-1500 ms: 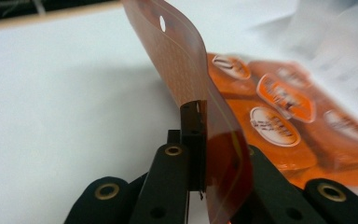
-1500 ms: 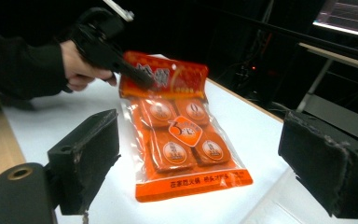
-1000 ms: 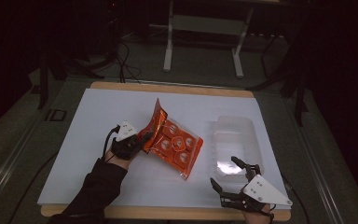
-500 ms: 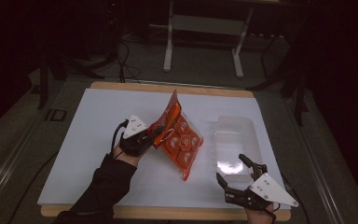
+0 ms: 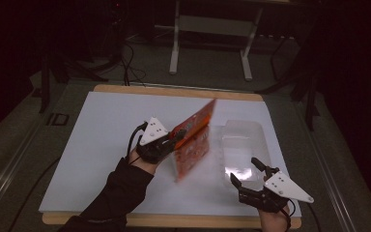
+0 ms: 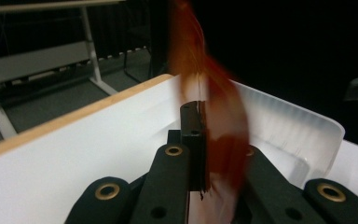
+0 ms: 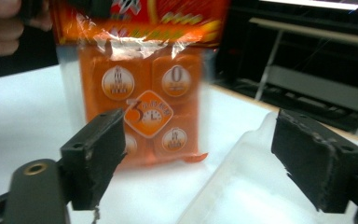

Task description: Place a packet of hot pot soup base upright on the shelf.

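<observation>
Hanging nearly upright above the middle of the white desk (image 5: pixel 101 145), an orange snack packet (image 5: pixel 193 145) is pinched at its printed top edge by the left gripper (image 5: pixel 174 137), its long axis running from that raised edge down to a lower edge near the desk surface. Just beside it to the right lies a clear plastic tray (image 5: pixel 241 145), open side up. Nearer the desk's front edge, the right gripper (image 5: pixel 246 171) has just been narrowing its wide jaws, with nothing between them.

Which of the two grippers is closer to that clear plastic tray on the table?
The right gripper: it hovers open at the clear tray's near end. The left gripper is off to the tray's left, clamped on the orange packet.
</observation>
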Available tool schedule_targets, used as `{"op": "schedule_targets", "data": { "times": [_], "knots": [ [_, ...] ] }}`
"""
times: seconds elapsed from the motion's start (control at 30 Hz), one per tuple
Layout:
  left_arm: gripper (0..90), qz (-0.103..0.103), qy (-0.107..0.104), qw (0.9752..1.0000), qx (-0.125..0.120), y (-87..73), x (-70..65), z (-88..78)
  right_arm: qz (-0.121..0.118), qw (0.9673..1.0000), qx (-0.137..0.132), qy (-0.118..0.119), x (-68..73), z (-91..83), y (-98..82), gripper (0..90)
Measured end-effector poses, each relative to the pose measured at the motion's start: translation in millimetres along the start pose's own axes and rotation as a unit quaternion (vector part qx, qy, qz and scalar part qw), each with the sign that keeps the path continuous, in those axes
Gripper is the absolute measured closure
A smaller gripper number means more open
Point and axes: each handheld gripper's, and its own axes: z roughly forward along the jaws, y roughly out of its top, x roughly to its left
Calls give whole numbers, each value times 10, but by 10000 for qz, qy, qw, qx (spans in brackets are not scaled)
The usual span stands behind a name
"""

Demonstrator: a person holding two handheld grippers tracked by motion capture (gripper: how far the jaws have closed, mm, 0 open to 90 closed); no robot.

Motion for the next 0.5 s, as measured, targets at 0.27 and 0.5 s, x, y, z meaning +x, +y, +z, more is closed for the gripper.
{"op": "schedule_targets", "data": {
  "times": [0.27,0.5],
  "knots": [
    [898,360,-214,9991,-60,180,0,-141,-222,9993,45,285,38,28,23,208],
    [896,745,-735,9944,-109,354,88,-385,-333,9935,-49,1090,34,38,157,143]
  ]
}}
